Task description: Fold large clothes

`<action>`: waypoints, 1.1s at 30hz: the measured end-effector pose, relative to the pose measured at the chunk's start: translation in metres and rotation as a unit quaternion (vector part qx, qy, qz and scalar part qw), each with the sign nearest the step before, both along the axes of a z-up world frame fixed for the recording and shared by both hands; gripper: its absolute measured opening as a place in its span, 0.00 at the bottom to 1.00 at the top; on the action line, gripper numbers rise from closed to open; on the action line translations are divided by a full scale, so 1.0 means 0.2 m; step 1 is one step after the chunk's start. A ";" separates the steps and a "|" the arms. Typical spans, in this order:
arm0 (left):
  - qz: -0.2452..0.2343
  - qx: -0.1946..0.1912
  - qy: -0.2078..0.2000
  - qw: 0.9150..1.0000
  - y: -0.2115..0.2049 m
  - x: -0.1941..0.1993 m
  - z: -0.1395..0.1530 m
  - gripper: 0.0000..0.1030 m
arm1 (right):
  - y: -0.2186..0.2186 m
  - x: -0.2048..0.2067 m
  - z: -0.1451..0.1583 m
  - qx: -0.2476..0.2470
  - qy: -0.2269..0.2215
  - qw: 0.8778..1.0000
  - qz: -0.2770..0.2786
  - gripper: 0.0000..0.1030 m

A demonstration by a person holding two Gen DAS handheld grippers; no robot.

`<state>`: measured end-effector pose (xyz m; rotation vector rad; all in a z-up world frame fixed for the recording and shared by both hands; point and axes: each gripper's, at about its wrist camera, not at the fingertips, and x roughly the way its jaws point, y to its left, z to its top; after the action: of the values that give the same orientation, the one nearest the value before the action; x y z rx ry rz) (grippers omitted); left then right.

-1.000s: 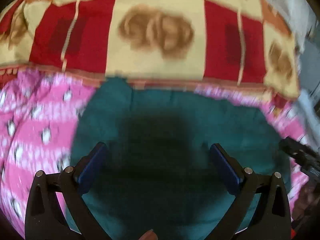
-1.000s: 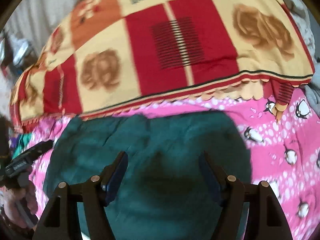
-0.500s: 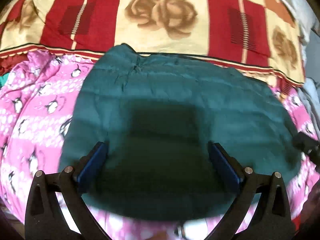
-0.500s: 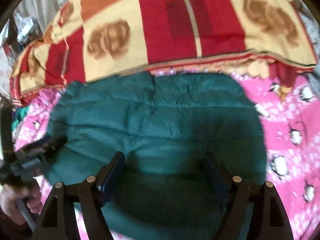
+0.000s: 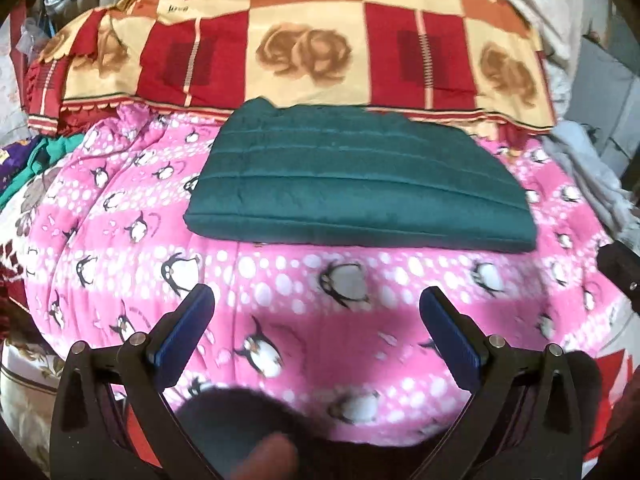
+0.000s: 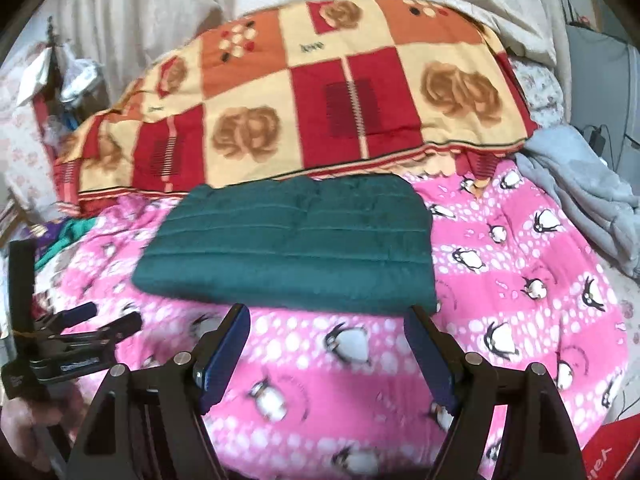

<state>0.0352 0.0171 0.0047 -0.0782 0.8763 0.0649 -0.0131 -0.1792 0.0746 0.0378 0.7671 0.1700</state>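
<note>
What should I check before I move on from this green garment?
1. Green garment folded into a flat rectangle: ok.
2. It lies on the pink penguin blanket, far edge against the patchwork blanket: ok.
3. Left gripper open, nothing between its pads: ok.
4. Right gripper open, nothing between its pads: ok.
5. Layers underneath aligned: cannot tell.
6. Next garment: grey cloth at the right, unfolded: ok.

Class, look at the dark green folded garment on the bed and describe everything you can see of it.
The dark green garment is folded into a flat, thick, roughly rectangular bundle. It looks soft and padded, with parallel stitched ridges running across it. It lies on the pink penguin blanket; its far edge meets the red and cream rose blanket. No gripper touches it.
</note>
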 end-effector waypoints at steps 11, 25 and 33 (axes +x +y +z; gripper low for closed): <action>-0.004 -0.016 0.012 1.000 0.38 0.17 -0.15 1.00 | -0.20 0.16 -0.11 0.013 0.019 1.000 -0.007 0.76; -0.185 -0.009 0.018 0.983 0.60 0.65 -0.61 1.00 | -0.62 0.69 -0.68 0.141 0.056 0.986 0.075 0.76; -0.224 0.018 -0.028 0.974 0.42 0.54 -0.47 1.00 | -0.63 0.66 -0.64 0.200 0.028 0.970 0.134 0.44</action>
<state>0.1433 0.1013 -0.0898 0.1516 0.8192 -0.3431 0.1182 -0.3055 -0.0532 0.3241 0.7824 0.5826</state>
